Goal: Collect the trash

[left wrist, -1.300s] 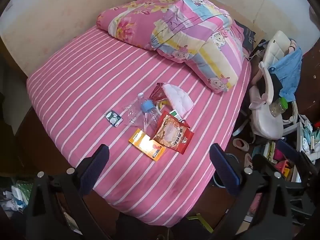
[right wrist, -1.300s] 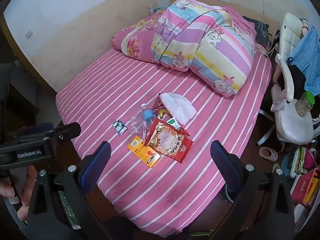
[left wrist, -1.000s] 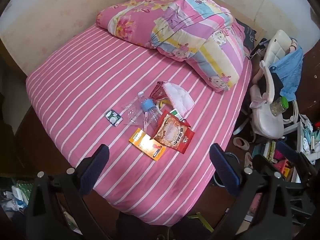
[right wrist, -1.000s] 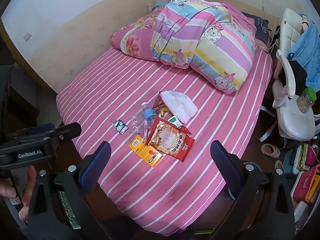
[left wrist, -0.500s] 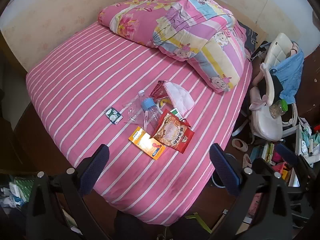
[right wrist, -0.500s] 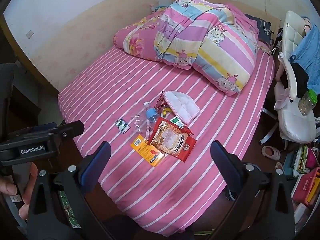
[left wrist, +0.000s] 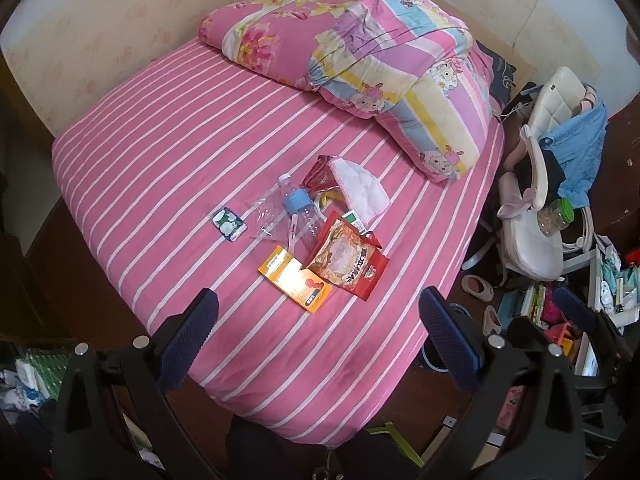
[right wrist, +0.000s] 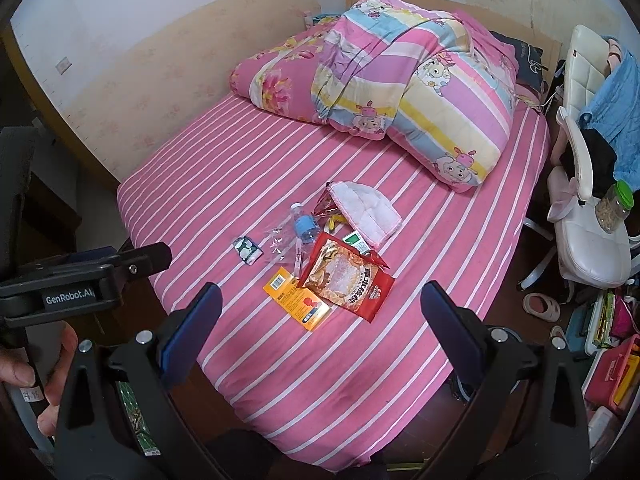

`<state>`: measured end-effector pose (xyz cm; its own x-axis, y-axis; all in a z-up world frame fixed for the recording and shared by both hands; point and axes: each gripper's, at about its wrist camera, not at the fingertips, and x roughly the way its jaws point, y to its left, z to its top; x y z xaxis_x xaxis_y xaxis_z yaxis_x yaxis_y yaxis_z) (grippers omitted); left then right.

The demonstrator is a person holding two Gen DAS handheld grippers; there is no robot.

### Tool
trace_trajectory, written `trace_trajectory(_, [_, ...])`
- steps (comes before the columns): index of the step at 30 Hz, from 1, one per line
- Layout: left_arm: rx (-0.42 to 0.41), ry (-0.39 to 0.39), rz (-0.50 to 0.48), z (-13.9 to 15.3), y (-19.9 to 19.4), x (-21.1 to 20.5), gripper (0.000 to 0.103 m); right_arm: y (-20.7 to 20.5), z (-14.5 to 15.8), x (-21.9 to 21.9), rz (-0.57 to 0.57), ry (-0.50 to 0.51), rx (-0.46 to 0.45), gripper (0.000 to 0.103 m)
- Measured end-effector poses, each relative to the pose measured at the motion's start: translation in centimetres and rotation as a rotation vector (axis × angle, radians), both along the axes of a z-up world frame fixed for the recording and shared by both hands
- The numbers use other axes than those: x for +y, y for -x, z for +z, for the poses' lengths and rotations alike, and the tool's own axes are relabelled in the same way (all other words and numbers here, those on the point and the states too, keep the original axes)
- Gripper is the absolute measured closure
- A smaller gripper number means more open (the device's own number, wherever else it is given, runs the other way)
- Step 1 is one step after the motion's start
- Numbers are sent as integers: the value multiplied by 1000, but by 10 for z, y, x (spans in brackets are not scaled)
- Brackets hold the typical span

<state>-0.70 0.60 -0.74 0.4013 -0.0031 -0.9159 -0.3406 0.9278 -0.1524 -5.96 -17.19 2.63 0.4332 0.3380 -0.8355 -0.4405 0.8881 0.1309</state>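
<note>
A pile of trash lies mid-bed on the pink striped sheet (left wrist: 168, 152): a red snack bag (left wrist: 346, 260) (right wrist: 346, 276), an orange box (left wrist: 295, 280) (right wrist: 297, 296), a clear bottle with a blue label (left wrist: 302, 212) (right wrist: 305, 226), clear plastic wrap (left wrist: 266, 212), a small green-and-white packet (left wrist: 229, 224) (right wrist: 247, 249) and a white cloth (left wrist: 362, 192) (right wrist: 368, 208). My left gripper (left wrist: 318, 334) is open and empty, well short of the pile. My right gripper (right wrist: 320, 328) is open and empty too. The left gripper's body shows at the left of the right wrist view (right wrist: 80, 284).
A folded quilt (left wrist: 380, 64) fills the head of the bed. A white chair (left wrist: 536, 216) with blue clothes and a green-lidded jar (left wrist: 556, 216) stands right of the bed. Shoes, books and boxes clutter the floor (right wrist: 600, 320) at right.
Both views have drifted slightly; the trash pile sits a little nearer and more to the right. Both grippers stay open. Nothing on the bed has moved.
</note>
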Motion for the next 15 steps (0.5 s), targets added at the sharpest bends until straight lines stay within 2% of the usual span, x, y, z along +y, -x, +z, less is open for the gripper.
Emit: trace_trajectory(15, [4, 31, 19, -3, 21, 8, 6, 12, 0, 6, 11, 4, -16, 4])
